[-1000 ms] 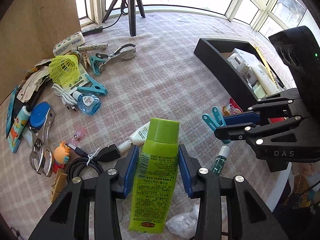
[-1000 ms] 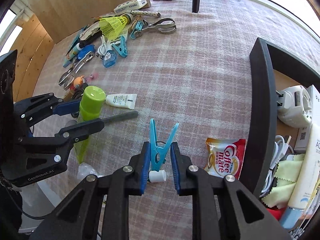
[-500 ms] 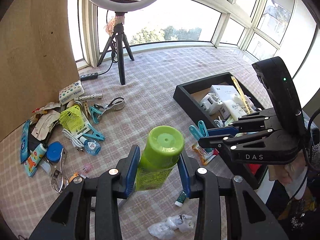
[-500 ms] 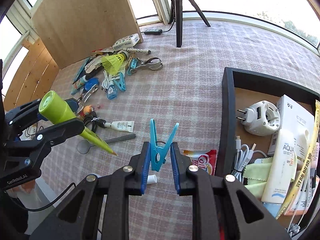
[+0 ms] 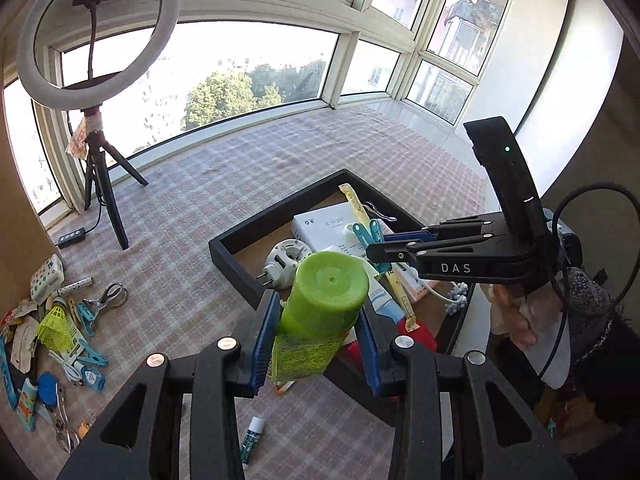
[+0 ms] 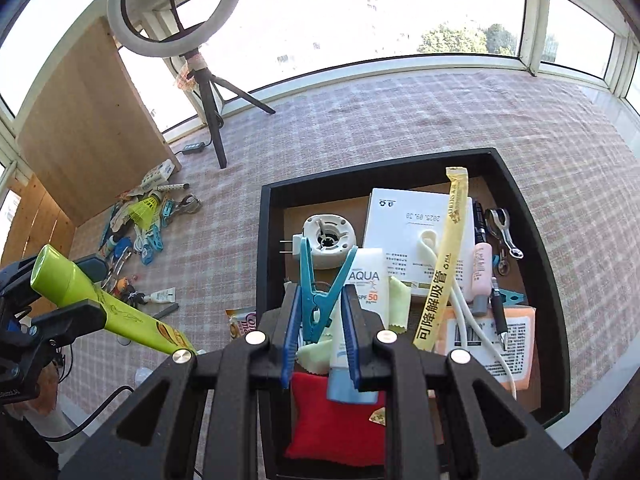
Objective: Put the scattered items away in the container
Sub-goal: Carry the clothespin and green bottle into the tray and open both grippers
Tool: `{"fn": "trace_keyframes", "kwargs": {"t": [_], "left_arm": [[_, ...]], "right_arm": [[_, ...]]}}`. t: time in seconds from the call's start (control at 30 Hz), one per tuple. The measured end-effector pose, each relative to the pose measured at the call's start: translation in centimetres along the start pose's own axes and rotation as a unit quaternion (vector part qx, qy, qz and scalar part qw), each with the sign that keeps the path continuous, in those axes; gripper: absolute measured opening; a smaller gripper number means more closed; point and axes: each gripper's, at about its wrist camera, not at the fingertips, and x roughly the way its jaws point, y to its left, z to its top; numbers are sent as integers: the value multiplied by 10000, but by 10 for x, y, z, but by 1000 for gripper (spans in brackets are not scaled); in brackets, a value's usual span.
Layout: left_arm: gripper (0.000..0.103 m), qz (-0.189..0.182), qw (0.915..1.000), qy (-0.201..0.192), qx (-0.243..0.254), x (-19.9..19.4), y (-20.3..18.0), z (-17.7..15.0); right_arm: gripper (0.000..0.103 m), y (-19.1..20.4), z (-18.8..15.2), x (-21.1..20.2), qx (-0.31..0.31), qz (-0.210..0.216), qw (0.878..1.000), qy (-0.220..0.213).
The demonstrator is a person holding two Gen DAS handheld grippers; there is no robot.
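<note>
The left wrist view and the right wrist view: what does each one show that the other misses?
Only the left wrist view shows the small lip balm tube on the cloth below the left hand-held gripper.

Only the right wrist view shows the red pouch and orange packet in the black tray.

Both show the green bottle, blue clothespin, ring light and white plug.

Both cameras are sitting on the handheld grippers, looking forward along the fingers and tilting steeply down from above the checked cloth (image 5: 224, 208).

The left view is facing the black tray (image 5: 240, 258) from its near-left corner, with the ring light (image 5: 96, 36) standing far left against the windows. The right view is hanging close over the tray (image 6: 266, 216) – almost straight above its front edge.

Both are sharing the tray, the ring light (image 6: 176, 8) and the heap of small items (image 5: 60, 328) (image 6: 144, 220). Each is also catching the other gripper at its edge.
</note>
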Motion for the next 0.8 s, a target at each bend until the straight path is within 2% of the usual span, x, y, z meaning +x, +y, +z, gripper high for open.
{"fn": "trace_keyframes", "kwargs": {"t": [0.17, 0.3, 0.43, 0.5, 0.53, 0.57, 0.6, 0.8], "left_arm": [[35, -300, 9989, 172, 330, 27, -36, 19], [35, -469, 9977, 365, 323, 50, -47, 28], [35, -398, 9975, 493, 323, 67, -53, 34], [37, -186, 9984, 411, 347, 74, -54, 42], [41, -30, 9984, 403, 396, 80, -54, 47], [61, 105, 9980, 487, 388, 87, -52, 51], [69, 183, 9980, 522, 305, 91, -49, 54], [69, 209, 9985, 490, 85, 94, -32, 56]], "right_arm": [[20, -61, -8, -18, 493, -417, 9979, -47], [20, -92, -15, -24, 724, -667, 9951, -34], [20, -110, -19, -24, 839, -782, 9934, -16], [20, -111, -17, -23, 783, -715, 9943, -111], [21, -112, -15, -22, 755, -681, 9947, -144], [26, -113, -13, -21, 788, -721, 9942, -129], [35, -114, -11, -20, 854, -771, 9933, -133], [54, -116, -9, -20, 949, -711, 9927, -227]]}}
